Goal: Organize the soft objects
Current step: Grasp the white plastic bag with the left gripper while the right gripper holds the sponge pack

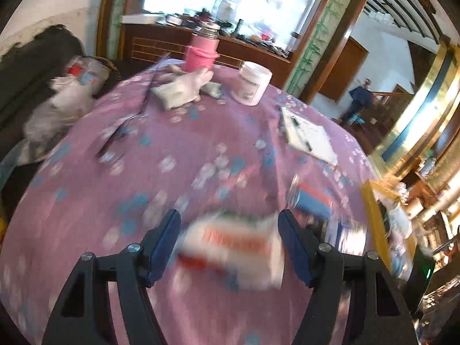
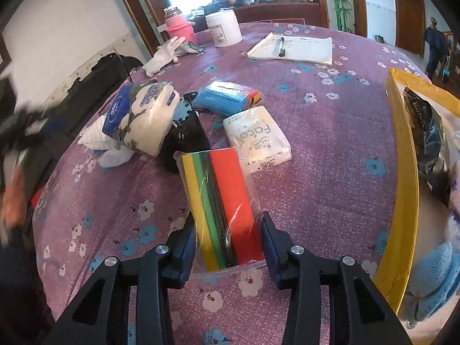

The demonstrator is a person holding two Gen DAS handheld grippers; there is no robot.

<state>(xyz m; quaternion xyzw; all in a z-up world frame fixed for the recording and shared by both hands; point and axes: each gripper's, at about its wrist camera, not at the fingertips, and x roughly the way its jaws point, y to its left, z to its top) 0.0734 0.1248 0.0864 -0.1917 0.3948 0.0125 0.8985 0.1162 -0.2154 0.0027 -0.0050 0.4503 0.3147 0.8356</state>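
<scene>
My left gripper (image 1: 228, 215) is shut on a blurred white tissue pack (image 1: 230, 247) with red lettering, carried above the purple flowered tablecloth (image 1: 172, 178). My right gripper (image 2: 227, 215) is shut on a clear bag of striped cloths (image 2: 221, 201) in yellow, green, black and red, which lies on the tablecloth (image 2: 330, 143). Beyond it lie a white "Face" pack (image 2: 256, 138), a blue cloth pack (image 2: 227, 97) and a blue-and-white flowered tissue pack (image 2: 143, 118). At the right stands a yellow box (image 2: 402, 189) holding a black packet and a blue knitted item.
At the table's far side are a pink flask (image 2: 179, 28), a white jar (image 2: 224, 28), white gloves (image 2: 164, 54) and a notebook with a pen (image 2: 293, 49). A black object (image 2: 184, 141) sits under the tissue pack. A person (image 1: 359, 100) stands far off in the doorway.
</scene>
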